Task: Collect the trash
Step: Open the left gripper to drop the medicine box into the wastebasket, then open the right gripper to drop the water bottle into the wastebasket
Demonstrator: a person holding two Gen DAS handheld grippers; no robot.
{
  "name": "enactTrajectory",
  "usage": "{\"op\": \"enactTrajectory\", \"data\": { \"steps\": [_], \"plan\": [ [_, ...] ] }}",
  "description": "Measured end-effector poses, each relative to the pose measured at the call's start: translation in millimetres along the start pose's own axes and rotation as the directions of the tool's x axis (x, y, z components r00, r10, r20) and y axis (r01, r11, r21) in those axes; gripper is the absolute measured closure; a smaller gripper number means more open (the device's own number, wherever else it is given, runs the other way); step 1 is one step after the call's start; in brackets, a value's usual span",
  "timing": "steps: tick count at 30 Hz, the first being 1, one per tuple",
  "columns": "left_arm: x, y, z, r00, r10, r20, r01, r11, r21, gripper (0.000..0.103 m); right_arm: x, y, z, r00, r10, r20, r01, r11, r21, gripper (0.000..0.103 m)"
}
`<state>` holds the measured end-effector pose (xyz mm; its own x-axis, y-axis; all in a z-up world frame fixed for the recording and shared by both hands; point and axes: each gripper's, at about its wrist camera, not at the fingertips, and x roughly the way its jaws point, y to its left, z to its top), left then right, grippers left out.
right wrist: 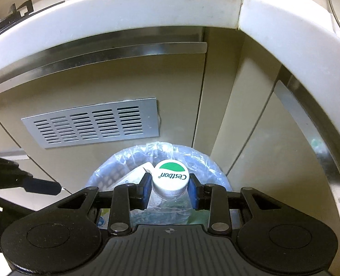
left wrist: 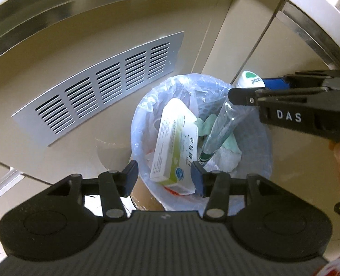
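Cabinet corner (right wrist: 206, 92), lined bin (left wrist: 142, 115) beneath, left claw (left wrist: 164, 177) parted, empty, right claw (right wrist: 170, 192) gripping bottle (right wrist: 171, 179)

The white bottle cap (right wrist: 170, 182) carries the brand "C'estbon" in dark letters under a green half-disc — upside down in the right wrist view. The left wrist view shows the same cap (left wrist: 251, 81) at about one o'clock, its lettering turned sideways and blurred. "DAS" stands in white capitals on the black body of the right gripper (left wrist: 245, 92), at three o'clock. The white and green carton (left wrist: 173, 147) bears large printed characters, too soft to read.
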<state>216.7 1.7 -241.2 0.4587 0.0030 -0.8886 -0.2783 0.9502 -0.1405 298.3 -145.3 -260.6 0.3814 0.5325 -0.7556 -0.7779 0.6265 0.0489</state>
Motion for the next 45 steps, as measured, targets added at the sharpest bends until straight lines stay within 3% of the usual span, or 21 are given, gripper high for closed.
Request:
{"op": "enactTrajectory", "data": {
  "steps": [1,2,4,5,21,22,23,25,27,32,35,41,42,44,45],
  "plan": [
    [-1,1,-1,1.0,0.001,0.001,-0.001,1.0,-0.004,0.057,-1,0,0,1.0,0.0,0.0,0.0,1.0,0.004,0.066],
    [-3,2,-3,1.0,0.002,0.002,-0.002,1.0,-0.007,0.057,0,0,0,1.0,0.0,-0.004,0.0,1.0,0.009,0.051],
    [-5,4,-5,1.0,0.004,0.002,-0.004,1.0,-0.009,0.057,-1,2,-1,1.0,0.005,0.0,-0.005,1.0,0.024,0.031],
    [-5,5,-5,1.0,0.005,0.001,-0.005,1.0,-0.009,0.057,-2,3,-2,1.0,0.003,0.005,-0.003,1.0,0.025,0.03],
    [-8,10,-12,1.0,0.005,0.01,-0.005,1.0,-0.017,0.057,-16,2,-22,0.999,-0.011,-0.044,0.013,0.999,0.053,0.03],
    [-8,11,-12,1.0,0.005,0.01,-0.005,1.0,-0.019,0.057,-17,3,-25,0.999,-0.013,-0.036,0.015,0.999,0.047,0.035],
    [-7,11,-13,1.0,0.006,0.009,-0.005,1.0,-0.02,0.057,-16,4,-26,0.999,-0.01,-0.03,0.011,0.999,0.037,0.051],
    [-5,12,-14,1.0,0.007,0.005,-0.007,1.0,-0.021,0.057,-7,5,-26,0.999,0.013,-0.033,-0.012,0.999,0.035,0.069],
    [-4,14,-16,1.0,0.009,0.003,-0.009,1.0,-0.024,0.057,7,5,-23,0.999,0.012,-0.033,-0.012,1.0,0.029,0.071],
    [0,16,-22,1.0,0.018,-0.006,-0.018,0.999,-0.032,0.057,49,3,-15,0.998,0.001,-0.069,0.0,1.0,0.013,0.071],
    [1,18,-24,1.0,0.018,-0.008,-0.019,0.999,-0.039,0.057,68,0,-15,0.991,0.012,-0.132,-0.01,1.0,0.011,0.071],
    [-1,18,-24,1.0,0.014,-0.006,-0.015,0.999,-0.037,0.057,55,0,-19,0.98,-0.004,-0.201,0.002,1.0,-0.008,0.069],
    [-1,17,-23,1.0,0.017,-0.007,-0.017,0.999,-0.035,0.057,53,1,-19,0.976,-0.01,-0.217,0.008,1.0,-0.011,0.066],
    [-1,17,-22,1.0,0.021,-0.012,-0.021,0.999,-0.032,0.057,46,0,-22,0.969,-0.018,-0.246,0.015,1.0,-0.016,0.043],
    [-1,16,-22,1.0,0.023,-0.013,-0.023,0.999,-0.032,0.057,43,0,-24,0.966,-0.022,-0.256,0.019,1.0,-0.014,0.041]
  ]
}}
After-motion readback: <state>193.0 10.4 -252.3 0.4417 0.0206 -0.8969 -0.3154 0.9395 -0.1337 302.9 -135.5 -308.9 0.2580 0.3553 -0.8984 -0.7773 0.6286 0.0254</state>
